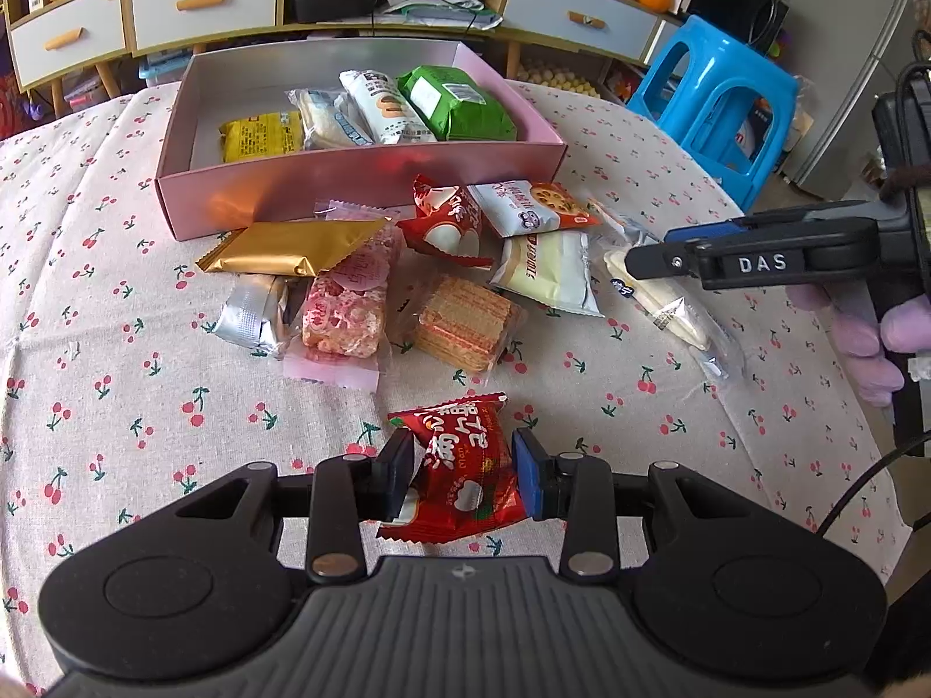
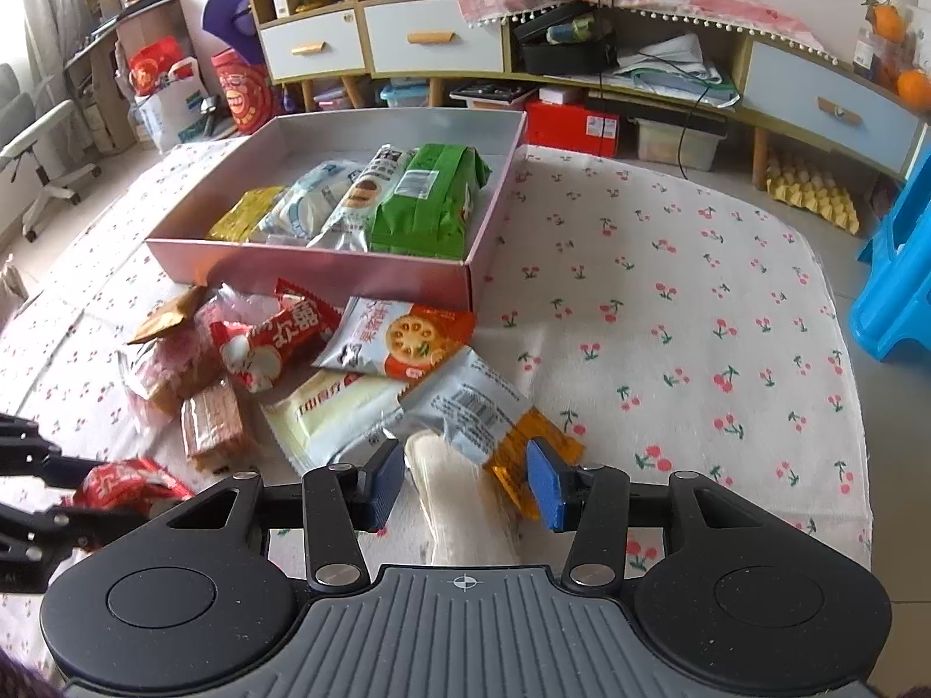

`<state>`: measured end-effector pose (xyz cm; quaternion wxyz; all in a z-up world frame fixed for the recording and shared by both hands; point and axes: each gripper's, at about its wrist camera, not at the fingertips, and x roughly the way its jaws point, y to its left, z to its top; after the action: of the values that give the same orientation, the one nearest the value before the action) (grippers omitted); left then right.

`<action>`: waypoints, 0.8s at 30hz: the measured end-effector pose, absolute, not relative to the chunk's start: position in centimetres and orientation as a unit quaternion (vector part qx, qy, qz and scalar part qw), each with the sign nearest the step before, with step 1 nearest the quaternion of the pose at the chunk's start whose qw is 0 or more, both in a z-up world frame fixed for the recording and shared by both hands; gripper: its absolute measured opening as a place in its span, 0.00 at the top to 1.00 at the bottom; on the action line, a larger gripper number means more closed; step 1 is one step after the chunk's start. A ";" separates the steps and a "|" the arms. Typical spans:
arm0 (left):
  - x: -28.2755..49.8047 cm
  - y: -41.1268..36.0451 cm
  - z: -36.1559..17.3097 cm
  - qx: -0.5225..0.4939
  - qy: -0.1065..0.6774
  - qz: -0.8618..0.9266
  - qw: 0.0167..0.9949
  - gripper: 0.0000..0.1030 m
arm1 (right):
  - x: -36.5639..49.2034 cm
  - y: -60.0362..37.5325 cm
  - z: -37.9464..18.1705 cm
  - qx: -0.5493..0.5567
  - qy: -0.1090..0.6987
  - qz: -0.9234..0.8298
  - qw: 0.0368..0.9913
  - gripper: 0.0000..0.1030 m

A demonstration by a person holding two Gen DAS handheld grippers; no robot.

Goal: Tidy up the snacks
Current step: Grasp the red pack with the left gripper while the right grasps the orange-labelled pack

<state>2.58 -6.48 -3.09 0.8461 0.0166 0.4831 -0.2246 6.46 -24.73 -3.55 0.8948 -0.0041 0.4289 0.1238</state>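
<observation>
Fingers of the left gripper (image 1: 459, 480) pinch a crinkled red foil snack packet (image 1: 459, 477) from both sides, holding it just above the cherry-print tablecloth (image 1: 116, 384). The right gripper (image 2: 465, 485) stands partly open around a long pale roll in a clear wrapper (image 2: 465, 517); its blue pads (image 2: 550, 491) bracket the roll, and I cannot tell whether they press on it. No earlier picture is given. Beyond the grippers lies a loose heap of snacks: a clear-wrapped wafer block (image 1: 465, 323), a pink rice bar (image 1: 349, 314), a gold foil packet (image 1: 291, 247) and a silver one (image 1: 253, 320). Behind the heap sits a shallow pink cardboard box (image 1: 361, 180) holding a green packet (image 1: 457, 102), two whitish packets and a yellow one (image 1: 262, 136).
</observation>
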 end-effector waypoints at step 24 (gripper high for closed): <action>3.0 -5.8 -2.8 0.001 0.488 -0.222 0.844 0.67 | 8.7 -26.9 -4.6 -0.036 0.440 0.077 0.894 0.48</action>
<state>3.00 -5.76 -2.75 0.8443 0.0010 0.4879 -0.2216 8.70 -26.86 -4.60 0.8939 -0.0357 0.4402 0.0770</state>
